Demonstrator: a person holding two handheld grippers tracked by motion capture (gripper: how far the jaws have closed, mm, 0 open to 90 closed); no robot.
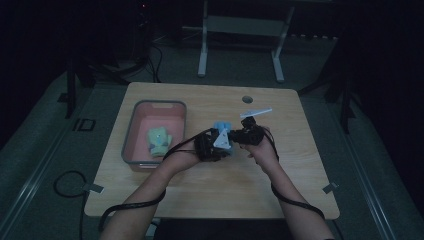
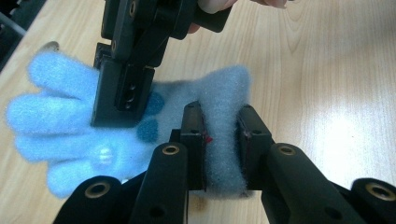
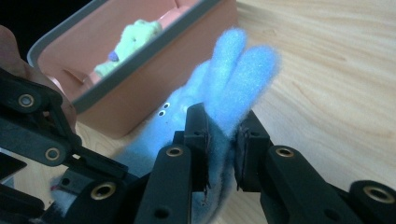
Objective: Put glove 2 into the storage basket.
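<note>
A fluffy light-blue glove [image 1: 222,129] hangs just above the wooden table [image 1: 200,190], held between both grippers. In the left gripper view, my left gripper [image 2: 222,116] is shut on the glove's cuff [image 2: 224,93], and the glove's fingers [image 2: 51,116] spread out to the left. The right gripper [image 2: 123,88] comes down from above in that view and clamps the glove near its palm. In the right gripper view, my right gripper [image 3: 224,121] is shut on the glove, whose blue fingers [image 3: 243,70] stick up past the jaws. The two grippers [image 1: 220,145] [image 1: 235,134] sit close together at the table's middle.
A pink bin with a grey rim [image 1: 131,131] stands on the table's left half and holds a pale green glove [image 1: 159,141]. It sits close behind the blue glove, its wall [image 3: 154,88] in the right gripper view. A round hole [image 1: 247,99] marks the table's far edge. Cables trail from both forearms.
</note>
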